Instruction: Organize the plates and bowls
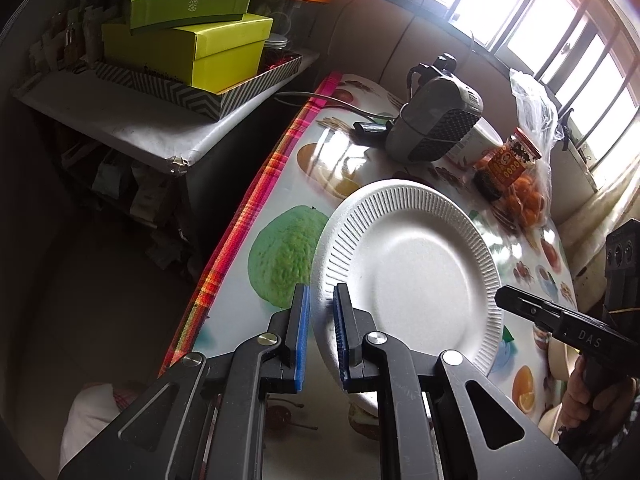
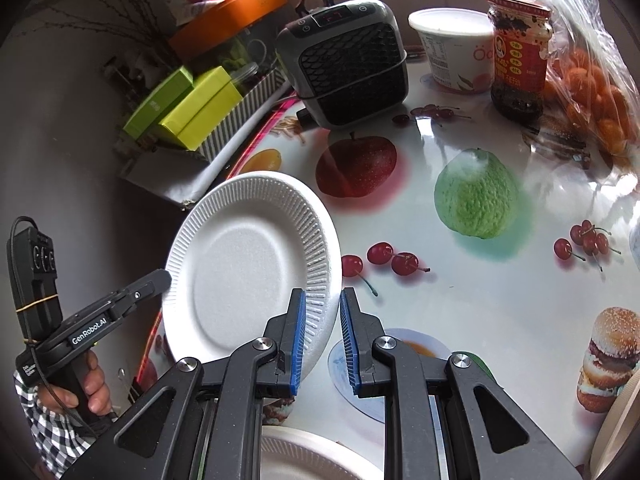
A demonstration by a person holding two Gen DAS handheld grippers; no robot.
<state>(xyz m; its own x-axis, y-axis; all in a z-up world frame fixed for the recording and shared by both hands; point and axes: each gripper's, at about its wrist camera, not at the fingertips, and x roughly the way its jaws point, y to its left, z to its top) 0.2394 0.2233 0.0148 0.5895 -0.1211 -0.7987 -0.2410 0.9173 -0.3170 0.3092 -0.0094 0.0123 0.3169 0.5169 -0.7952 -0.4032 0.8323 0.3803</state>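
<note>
Plainly, both tools, "DAS" right [image 2: 322, 334] and "GenRobot.AI" left [image 1: 320, 334], clamp the paper plate [image 1: 416, 264].

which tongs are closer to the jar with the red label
Right. The right tongs grip the paper plate on the side toward the red-labelled jar. The left tongs hold the plate's opposite rim, by the table's striped edge, farther from the jar.

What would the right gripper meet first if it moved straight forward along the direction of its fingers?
Probably the fruit-printed tablecloth. The right gripper holds the white plate by its rim and points down over the table; no object stands between, though depth is hard to judge.
</note>
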